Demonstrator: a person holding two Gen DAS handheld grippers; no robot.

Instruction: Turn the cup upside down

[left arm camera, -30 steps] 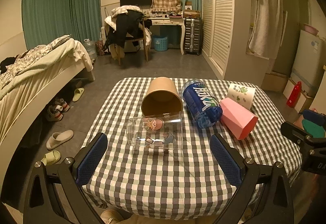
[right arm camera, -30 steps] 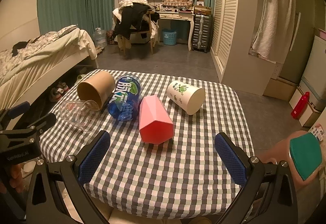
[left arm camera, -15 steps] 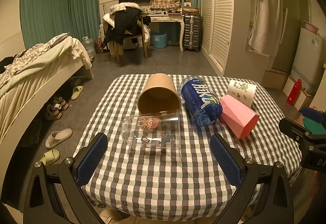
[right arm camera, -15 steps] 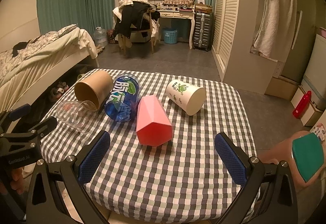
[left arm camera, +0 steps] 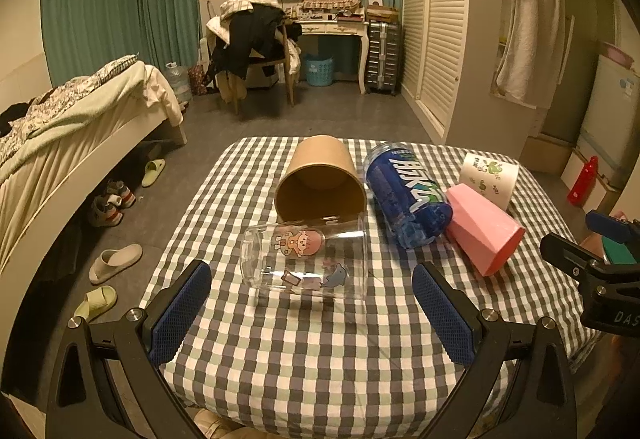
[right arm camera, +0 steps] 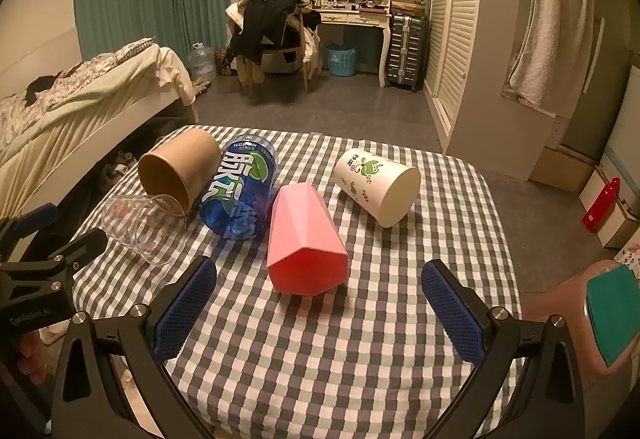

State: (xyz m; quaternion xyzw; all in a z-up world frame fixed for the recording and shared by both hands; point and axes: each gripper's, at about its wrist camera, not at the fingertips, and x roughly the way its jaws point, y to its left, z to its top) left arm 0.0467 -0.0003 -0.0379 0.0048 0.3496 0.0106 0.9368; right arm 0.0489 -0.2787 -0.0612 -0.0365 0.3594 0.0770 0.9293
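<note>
Several cups lie on their sides on the checkered table point(left arm camera: 320, 351). A clear glass cup point(left arm camera: 304, 259) with cartoon stickers lies nearest my left gripper point(left arm camera: 312, 315), which is open and empty just in front of it. Behind it lie a brown paper cup point(left arm camera: 320, 179), a blue printed cup point(left arm camera: 408, 195), a pink faceted cup point(left arm camera: 480, 231) and a white paper cup point(left arm camera: 490, 175). My right gripper point(right arm camera: 320, 311) is open and empty, just short of the pink cup point(right arm camera: 304, 243). The white cup point(right arm camera: 376, 183) lies beyond it, the clear cup point(right arm camera: 144, 227) at left.
A bed point(left arm camera: 72, 127) stands left of the table with slippers point(left arm camera: 114, 263) on the floor. A chair heaped with clothes point(left arm camera: 252, 43) and a desk point(left arm camera: 336, 27) are at the back, a wardrobe point(left arm camera: 452, 31) at right. The left gripper's body point(right arm camera: 36, 279) shows at the right view's left edge.
Both grippers have moved slightly forward toward the table; the cups appear a little closer. Both stay open. No cup has moved.
</note>
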